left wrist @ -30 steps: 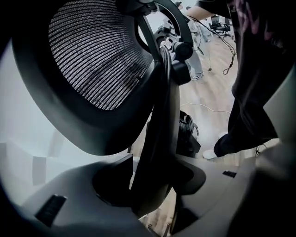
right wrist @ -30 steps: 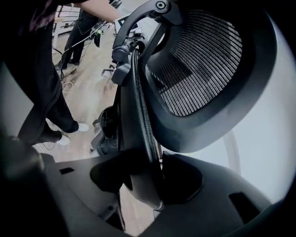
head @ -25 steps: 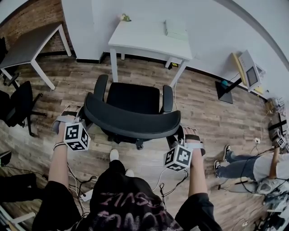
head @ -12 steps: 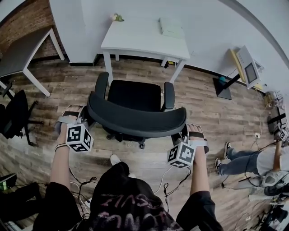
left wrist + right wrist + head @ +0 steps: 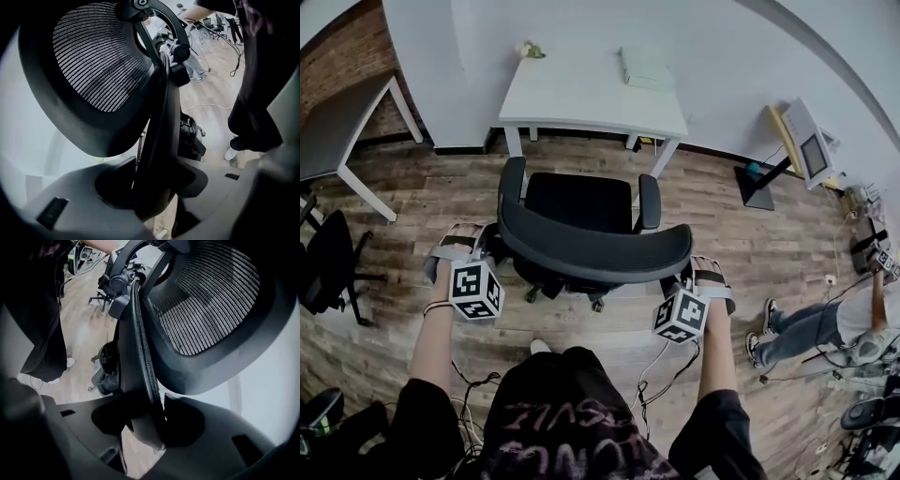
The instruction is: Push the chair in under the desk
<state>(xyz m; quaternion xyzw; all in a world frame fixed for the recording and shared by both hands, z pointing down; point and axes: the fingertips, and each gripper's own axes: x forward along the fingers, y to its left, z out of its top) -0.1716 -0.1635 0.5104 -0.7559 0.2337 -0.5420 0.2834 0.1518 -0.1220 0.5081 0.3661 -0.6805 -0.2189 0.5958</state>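
The left tool point(image 5: 157, 185) and the right tool point(image 5: 145, 423) each clamp one side of the chair point(image 5: 581, 202) backrest point(image 5: 591, 253), whose seat faces the white surface point(image 5: 581, 89).

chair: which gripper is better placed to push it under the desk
Neither alone. The left gripper and right gripper each clamp one end of the backrest, and the chair faces the desk roughly squarely. Pushing with both should keep it straight.

No legible text (shirt print point(image 5: 567, 422) unreadable)
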